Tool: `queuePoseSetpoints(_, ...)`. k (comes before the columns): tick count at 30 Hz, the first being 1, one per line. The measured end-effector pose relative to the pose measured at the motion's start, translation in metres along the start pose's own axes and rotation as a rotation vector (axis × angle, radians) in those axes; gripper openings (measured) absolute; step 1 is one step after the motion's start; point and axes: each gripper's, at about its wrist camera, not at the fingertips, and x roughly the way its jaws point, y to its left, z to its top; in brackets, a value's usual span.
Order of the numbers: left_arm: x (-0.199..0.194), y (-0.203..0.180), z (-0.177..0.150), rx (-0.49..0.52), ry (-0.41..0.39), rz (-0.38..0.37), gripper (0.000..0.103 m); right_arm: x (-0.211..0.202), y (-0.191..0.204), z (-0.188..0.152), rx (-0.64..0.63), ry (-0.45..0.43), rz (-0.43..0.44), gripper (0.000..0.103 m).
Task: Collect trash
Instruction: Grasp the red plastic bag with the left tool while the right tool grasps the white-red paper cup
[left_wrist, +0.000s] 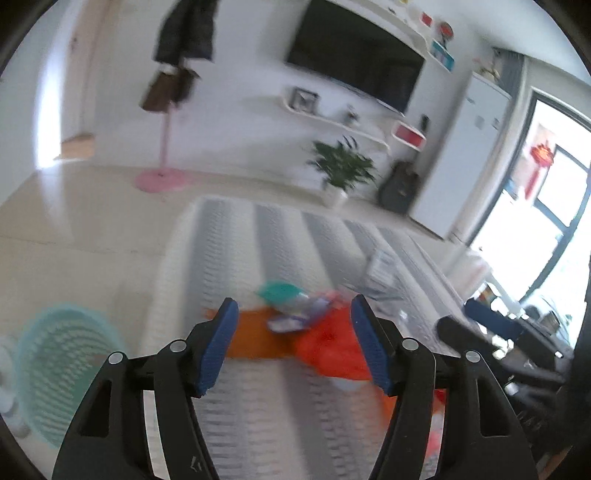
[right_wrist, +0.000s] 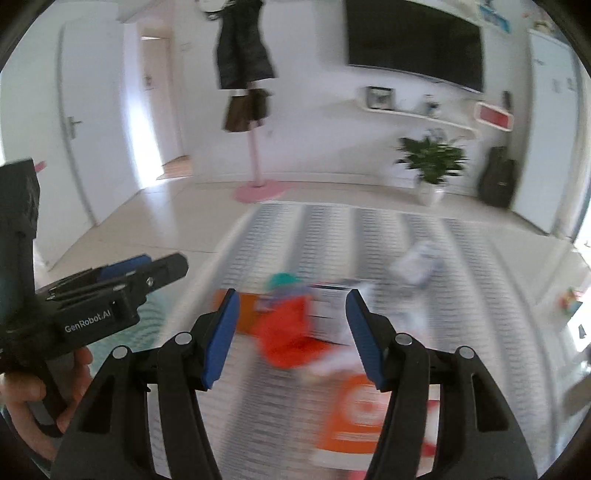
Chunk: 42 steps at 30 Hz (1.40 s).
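Trash lies on a striped grey-and-white rug (left_wrist: 258, 243) (right_wrist: 369, 229): a crumpled red-orange wrapper (left_wrist: 328, 347) (right_wrist: 284, 332), an orange pack (left_wrist: 255, 339) (right_wrist: 354, 413), a teal-topped piece (left_wrist: 277, 290) (right_wrist: 282, 280) and a white wrapper (right_wrist: 417, 262) farther off. My left gripper (left_wrist: 293, 306) is open and empty above the pile. My right gripper (right_wrist: 291, 299) is open and empty above the same pile. The left gripper also shows at the left of the right wrist view (right_wrist: 110, 291). Both views are blurred.
A teal mesh basket (left_wrist: 55, 373) stands on the floor left of the rug. A pink coat stand (right_wrist: 255, 155), a potted plant (right_wrist: 430, 162), a black case (right_wrist: 496, 177) and a wall TV (right_wrist: 413, 40) line the far wall. Dark clutter (left_wrist: 517, 339) sits at right.
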Motion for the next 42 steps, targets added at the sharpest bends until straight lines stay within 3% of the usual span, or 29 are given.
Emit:
queuePoseSetpoints(4, 0.042, -0.016, -0.007, -0.025, 0.102, -0.033, 0.061, -0.007, -0.058, -0.016, 0.034, 0.032, -0.096, 0.056)
queuePoseSetpoints(8, 0.08, -0.015, -0.016, -0.061, 0.177, -0.02, 0.06, -0.001, -0.106, -0.04, 0.11, 0.117, -0.129, 0.056)
queuePoseSetpoints(16, 0.125, -0.027, -0.023, -0.042, 0.265, -0.015, 0.059, 0.017, -0.123, -0.072, 0.162, 0.22, -0.117, 0.057)
queuePoseSetpoints(21, 0.134, -0.028, -0.031, -0.016, 0.311, 0.002, 0.043, 0.016, -0.126, -0.083, 0.188, 0.234, -0.116, 0.071)
queuePoseSetpoints(23, 0.133, -0.027, -0.031, -0.014, 0.307, -0.001, 0.032, 0.017, -0.125, -0.087, 0.195, 0.245, -0.111, 0.071)
queuePoseSetpoints(26, 0.126, -0.023, -0.028, -0.03, 0.287, -0.014, 0.026, 0.025, -0.119, -0.096, 0.182, 0.275, -0.112, 0.071)
queuePoseSetpoints(31, 0.109, -0.019, -0.023, -0.039, 0.253, -0.02, 0.024, 0.029, -0.125, -0.1, 0.236, 0.299, -0.124, 0.07)
queuePoseSetpoints(36, 0.095, -0.014, -0.018, -0.041, 0.215, -0.03, 0.024, 0.029, -0.136, -0.1, 0.277, 0.314, -0.131, 0.047)
queuePoseSetpoints(42, 0.08, -0.008, -0.011, -0.057, 0.178, -0.045, 0.024, 0.02, -0.124, -0.094, 0.211, 0.268, -0.184, 0.046)
